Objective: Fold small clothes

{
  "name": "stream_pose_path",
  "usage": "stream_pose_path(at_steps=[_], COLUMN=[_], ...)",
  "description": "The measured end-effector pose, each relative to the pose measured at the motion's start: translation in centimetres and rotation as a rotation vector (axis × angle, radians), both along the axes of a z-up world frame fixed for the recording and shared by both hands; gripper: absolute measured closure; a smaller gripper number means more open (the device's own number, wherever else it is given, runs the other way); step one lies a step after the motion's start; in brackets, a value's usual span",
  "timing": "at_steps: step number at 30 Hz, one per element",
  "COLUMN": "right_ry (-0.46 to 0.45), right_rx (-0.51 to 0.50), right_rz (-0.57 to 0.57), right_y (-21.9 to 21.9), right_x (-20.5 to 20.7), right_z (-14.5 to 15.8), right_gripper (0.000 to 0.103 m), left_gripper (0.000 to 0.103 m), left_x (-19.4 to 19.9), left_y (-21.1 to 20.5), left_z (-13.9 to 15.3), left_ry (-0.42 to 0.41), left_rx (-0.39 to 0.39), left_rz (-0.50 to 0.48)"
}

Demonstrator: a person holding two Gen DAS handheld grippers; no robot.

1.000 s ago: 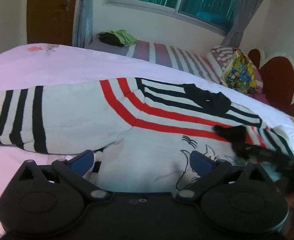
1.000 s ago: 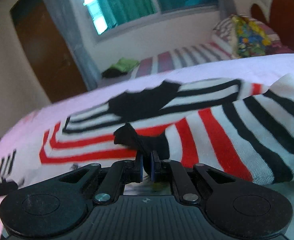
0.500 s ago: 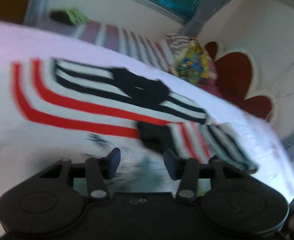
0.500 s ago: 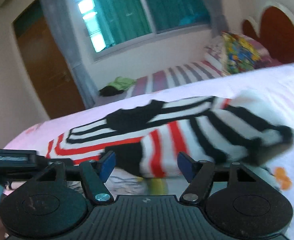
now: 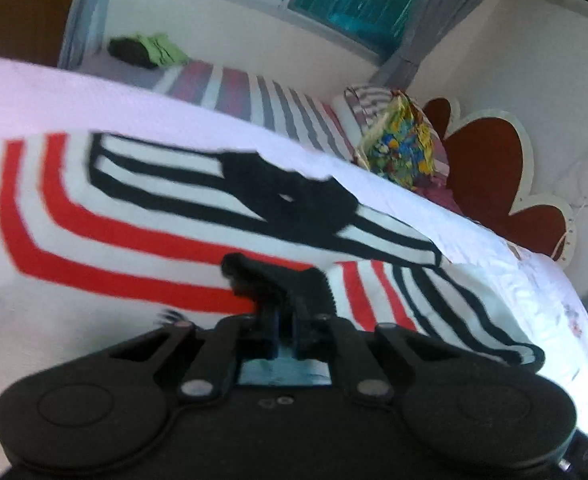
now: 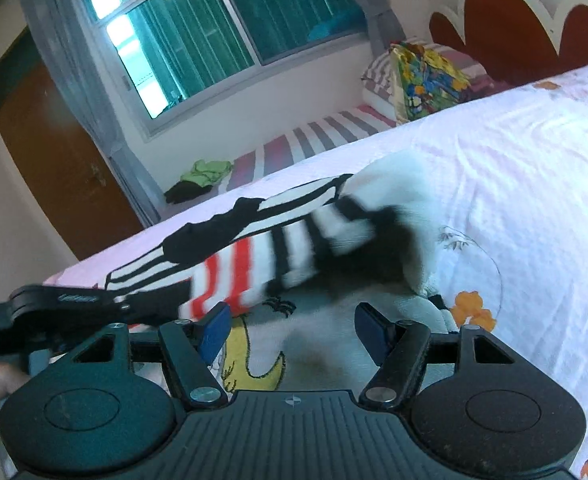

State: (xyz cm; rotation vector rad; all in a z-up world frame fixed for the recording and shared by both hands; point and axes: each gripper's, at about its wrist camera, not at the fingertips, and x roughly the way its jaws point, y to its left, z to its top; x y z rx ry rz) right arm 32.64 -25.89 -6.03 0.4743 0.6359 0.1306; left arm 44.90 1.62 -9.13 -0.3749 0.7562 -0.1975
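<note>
Knitted white sweater (image 5: 141, 248) with red and black stripes and a black collar lies spread on the pale pink floral bedsheet (image 6: 514, 168) of the bed. One striped sleeve (image 6: 294, 252) is folded in across the sweater's body. The left claw (image 5: 283, 320) is pressed together, pinching the black cuff (image 5: 277, 280) of that sleeve just above the chest. The right claw (image 6: 291, 330) hangs spread over the sweater's lower front, nothing between its blue pads (image 6: 213, 328). A striped mattress (image 5: 253, 100) and a colourful pillow (image 5: 402, 144) lie beyond.
</note>
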Motion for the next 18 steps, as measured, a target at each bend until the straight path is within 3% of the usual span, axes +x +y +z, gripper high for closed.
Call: stream_pose_path(at_steps=[7, 13, 18], right_ry=[0.030, 0.064, 0.089], right_rx=[0.091, 0.205, 0.356], right_rz=[-0.044, -0.129, -0.186], right_y=[-1.8, -4.5, -6.4], right_x=[0.0, 0.5, 1.1], right_z=[-0.6, -1.5, -2.8], right_gripper=[0.035, 0.035, 0.035], left_gripper=[0.099, 0.099, 0.099], left_x=[-0.5, -0.4, -0.7], left_y=[4.1, 4.5, 4.5], left_z=[0.6, -0.1, -0.8], left_ry=[-0.018, -0.007, -0.003], left_rx=[0.041, 0.046, 0.043], left_rz=[0.060, 0.055, 0.063])
